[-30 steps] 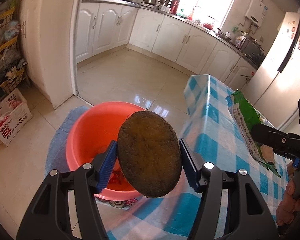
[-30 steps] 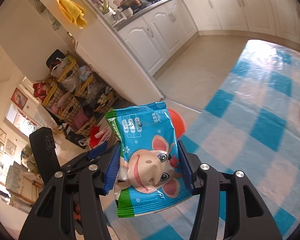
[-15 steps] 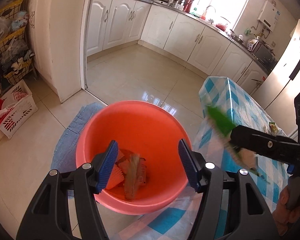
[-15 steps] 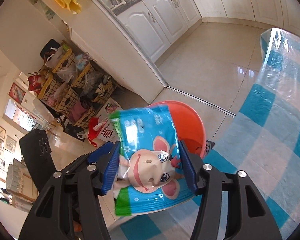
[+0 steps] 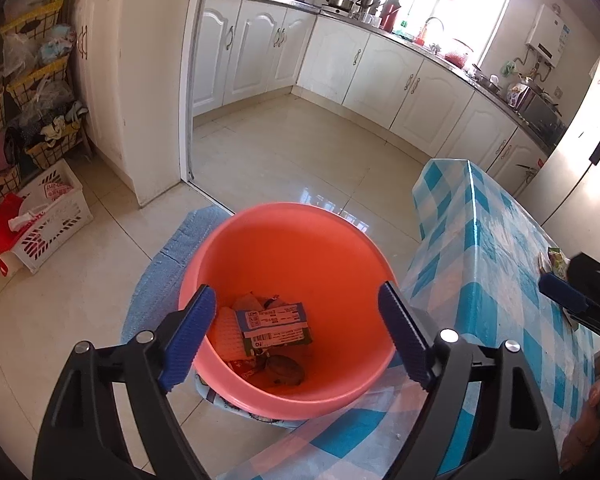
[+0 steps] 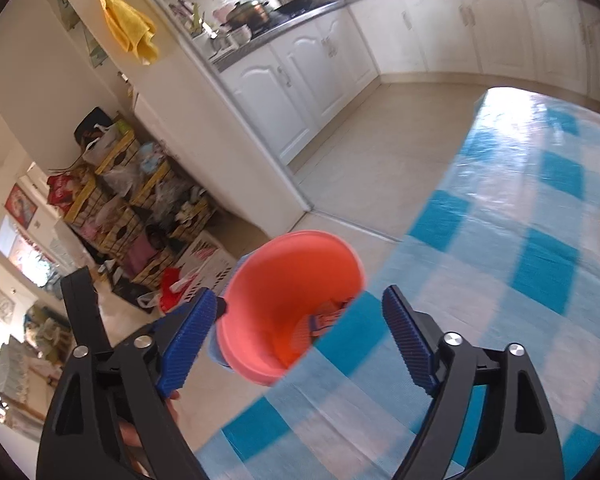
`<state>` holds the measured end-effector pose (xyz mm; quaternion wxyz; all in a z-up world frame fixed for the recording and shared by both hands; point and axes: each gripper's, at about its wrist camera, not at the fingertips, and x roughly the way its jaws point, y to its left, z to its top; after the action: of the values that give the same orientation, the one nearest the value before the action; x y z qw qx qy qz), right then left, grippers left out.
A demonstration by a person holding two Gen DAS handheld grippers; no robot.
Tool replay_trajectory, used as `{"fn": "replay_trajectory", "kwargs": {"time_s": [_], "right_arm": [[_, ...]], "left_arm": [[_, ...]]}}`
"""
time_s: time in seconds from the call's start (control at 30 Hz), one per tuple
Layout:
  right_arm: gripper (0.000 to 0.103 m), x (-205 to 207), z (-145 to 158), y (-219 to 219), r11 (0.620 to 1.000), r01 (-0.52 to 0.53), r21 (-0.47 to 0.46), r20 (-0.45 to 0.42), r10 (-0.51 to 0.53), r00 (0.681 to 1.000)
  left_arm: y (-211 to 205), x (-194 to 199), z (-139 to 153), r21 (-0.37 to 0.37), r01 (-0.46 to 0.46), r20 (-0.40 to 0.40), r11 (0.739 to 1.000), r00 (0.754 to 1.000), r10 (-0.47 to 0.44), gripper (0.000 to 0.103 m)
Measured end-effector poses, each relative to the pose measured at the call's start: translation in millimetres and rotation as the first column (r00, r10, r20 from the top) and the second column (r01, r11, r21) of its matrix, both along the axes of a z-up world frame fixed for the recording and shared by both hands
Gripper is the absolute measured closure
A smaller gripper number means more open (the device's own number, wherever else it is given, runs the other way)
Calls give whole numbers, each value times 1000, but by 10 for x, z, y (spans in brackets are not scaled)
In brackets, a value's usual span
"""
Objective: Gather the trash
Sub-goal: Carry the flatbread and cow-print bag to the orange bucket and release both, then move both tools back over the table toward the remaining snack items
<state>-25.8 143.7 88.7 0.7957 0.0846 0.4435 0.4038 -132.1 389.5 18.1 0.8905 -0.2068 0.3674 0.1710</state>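
The left gripper (image 5: 296, 340) hangs over the orange basin (image 5: 288, 248) on the floor, its blue-padded jaws spread wide and nothing between them; they have just been opening. The right gripper (image 6: 296, 340) is likewise spread and empty, its jaws also just opened, and it looks across the blue-checked tablecloth (image 6: 540, 272) toward the same basin (image 6: 284, 304) at about twelve o'clock from its fingertips.

The collected trash lies at the basin's bottom. In the left wrist view a green-edged snack packet (image 5: 274, 324) rests label up in the middle, a ribbed orange piece (image 5: 228, 334) lies just beside it at nine o'clock, and a dark brown round pad (image 5: 286, 370) sits at five o'clock from the packet, touching or nearly touching it. A pale scrap shows behind them, too crumpled to name.

Judging from this, a good part of the job is done: several pieces are in the basin and neither tool carries anything. At least one item looks left. A small green wrapper (image 5: 556, 260) lies on the table near its right edge, at about three o'clock from the basin, just beside the right gripper's blue pad. The far end of the table looks bare, though the near right part is hidden behind the tools. The next step is probably to reach for that wrapper.
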Motion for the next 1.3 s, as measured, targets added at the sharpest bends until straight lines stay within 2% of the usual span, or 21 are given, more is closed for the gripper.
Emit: {"fn": "replay_trajectory", "kwargs": {"time_s": [0.27, 0.7, 1.0, 1.3], "right_arm": [[15, -302, 71, -500, 994, 104, -39, 89, -100, 991], [15, -545, 131, -1357, 964, 264, -13, 118, -261, 958], [15, -631, 138, -2124, 917, 399, 27, 109, -399, 910], [15, -684, 117, -2830, 856, 510, 86, 79, -516, 853]], "left_arm": [[-278, -26, 206, 31, 58, 39, 998, 997, -59, 15], [-930, -3, 489, 90, 218, 66, 972, 972, -224, 13], [-1389, 87, 615, 121, 302, 57, 946, 949, -311, 13], [-1909, 167, 710, 163, 395, 32, 904, 914, -405, 13]]}}
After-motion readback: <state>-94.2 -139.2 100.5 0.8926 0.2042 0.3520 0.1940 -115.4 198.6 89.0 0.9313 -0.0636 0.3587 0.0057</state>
